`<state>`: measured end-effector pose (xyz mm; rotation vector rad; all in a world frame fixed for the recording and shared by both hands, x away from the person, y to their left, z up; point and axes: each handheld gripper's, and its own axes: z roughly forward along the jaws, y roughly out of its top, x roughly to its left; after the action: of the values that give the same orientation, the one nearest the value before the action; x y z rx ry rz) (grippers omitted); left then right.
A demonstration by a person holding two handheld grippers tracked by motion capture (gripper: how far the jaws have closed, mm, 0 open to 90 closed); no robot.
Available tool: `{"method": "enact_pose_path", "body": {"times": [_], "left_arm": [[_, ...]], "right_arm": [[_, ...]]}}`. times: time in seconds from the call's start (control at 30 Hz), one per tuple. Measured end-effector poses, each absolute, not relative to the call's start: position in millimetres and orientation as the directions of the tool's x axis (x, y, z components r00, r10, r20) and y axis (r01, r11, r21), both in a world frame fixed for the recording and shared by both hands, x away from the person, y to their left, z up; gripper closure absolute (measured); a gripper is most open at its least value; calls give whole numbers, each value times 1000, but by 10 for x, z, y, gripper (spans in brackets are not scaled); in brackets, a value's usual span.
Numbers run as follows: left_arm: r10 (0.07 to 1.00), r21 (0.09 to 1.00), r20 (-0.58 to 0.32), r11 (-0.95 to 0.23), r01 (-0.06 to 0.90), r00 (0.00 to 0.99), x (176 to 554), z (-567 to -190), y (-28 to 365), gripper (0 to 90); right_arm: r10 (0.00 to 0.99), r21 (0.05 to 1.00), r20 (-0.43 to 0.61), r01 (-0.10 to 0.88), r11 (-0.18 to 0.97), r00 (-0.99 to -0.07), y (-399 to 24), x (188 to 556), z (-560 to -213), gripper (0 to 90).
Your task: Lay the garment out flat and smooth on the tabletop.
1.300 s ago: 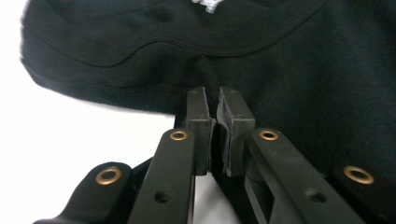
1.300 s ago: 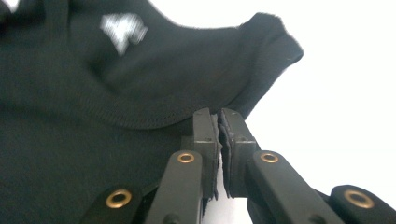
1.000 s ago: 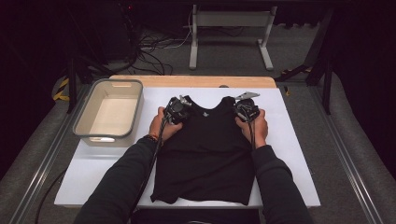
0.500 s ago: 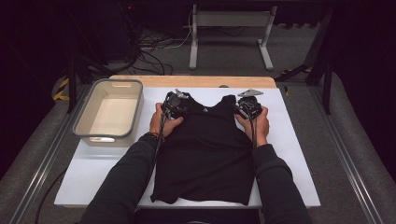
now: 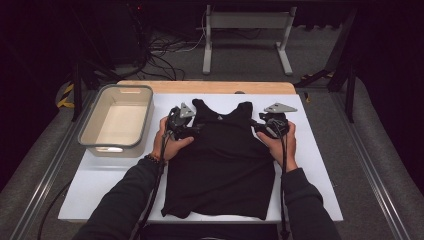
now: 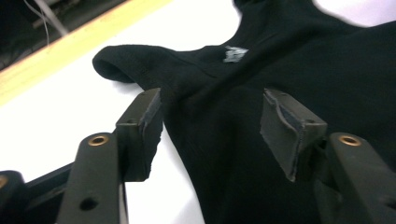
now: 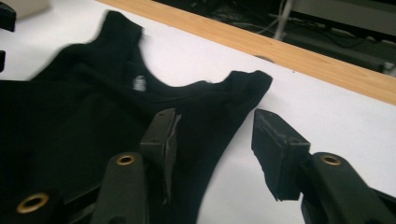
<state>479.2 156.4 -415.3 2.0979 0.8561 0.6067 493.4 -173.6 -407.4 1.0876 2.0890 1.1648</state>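
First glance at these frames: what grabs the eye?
The black tank top spread flat in the middle of the white table stands out most. The left gripper and right gripper flank its armholes, jaws just opened, with nothing clamped between them. Next comes the pale empty bin at the table's left edge.

Both grippers letting go of tank top (image 5: 220,160): left gripper (image 5: 192,131) jaws opening, backing off from left strap toward armhole; right gripper (image 5: 258,128) jaws opening, pulling back from right strap. Nothing btwn pads now. Straps lying flat on white mat (image 5: 320,165).
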Motion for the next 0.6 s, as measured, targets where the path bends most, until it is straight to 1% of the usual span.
{"method": "enact_pose_path", "body": {"times": [0.03, 0.07, 0.1, 0.13, 0.2, 0.23, 0.3, 0.33, 0.37, 0.43, 0.47, 0.5, 0.53, 0.57, 0.6], "left_arm": [[740, 799, 132, -473, 370, 660, 4792, -4153, 1564, 387], [735, 804, 143, -477, 356, 663, 4697, -4152, 1604, 387], [727, 805, 150, -484, 344, 670, 4620, -4156, 1639, 368], [725, 806, 150, -483, 341, 672, 4579, -4159, 1657, 368], [714, 811, 143, -481, 332, 685, 4386, -4186, 1734, 359], [703, 813, 139, -483, 325, 698, 4294, -4200, 1760, 345], [680, 809, 150, -502, 307, 718, 4129, -4221, 1774, 344], [655, 800, 154, -522, 296, 740, 4013, -4218, 1759, 324], [631, 798, 151, -532, 283, 761, 3920, -4217, 1746, 324], [591, 802, 144, -540, 257, 793, 3692, -4235, 1703, 300], [541, 798, 108, -548, 252, 834, 3522, -4296, 1648, 282], [541, 798, 108, -548, 252, 834, 3522, -4296, 1648, 276], [508, 784, 106, -571, 242, 855, 3426, -4337, 1600, 276], [450, 764, 112, -609, 213, 886, 3283, -4398, 1517, 255], [425, 755, 98, -621, 211, 900, 3225, -4430, 1471, 255]], "right_arm": [[834, 863, -48, 398, 312, -550, -1736, 4934, -4074, 499], [830, 870, -40, 389, 304, -557, -1765, 4868, -4062, 496], [806, 868, -29, 384, 313, -591, -1827, 4731, -4054, 483], [806, 868, -29, 384, 313, -591, -1827, 4731, -4054, 483], [793, 858, -58, 375, 350, -606, -1876, 4617, -4054, 463], [775, 849, -27, 395, 351, -631, -1925, 4524, -4079, 446], [769, 843, -19, 404, 356, -639, -1940, 4489, -4096, 434], [752, 816, -23, 422, 395, -659, -1948, 4407, -4162, 415], [752, 816, -23, 422, 395, -659, -1948, 4407, -4162, 415], [747, 795, -46, 429, 430, -664, -1930, 4361, -4218, 402], [746, 775, -58, 442, 453, -664, -1918, 4377, -4285, 393], [746, 775, -58, 442, 453, -664, -1918, 4377, -4285, 393], [755, 769, -67, 448, 456, -653, -1922, 4404, -4322, 388], [774, 761, -52, 477, 440, -631, -1954, 4476, -4392, 388], [782, 761, -44, 486, 430, -622, -1969, 4502, -4415, 390]]}}
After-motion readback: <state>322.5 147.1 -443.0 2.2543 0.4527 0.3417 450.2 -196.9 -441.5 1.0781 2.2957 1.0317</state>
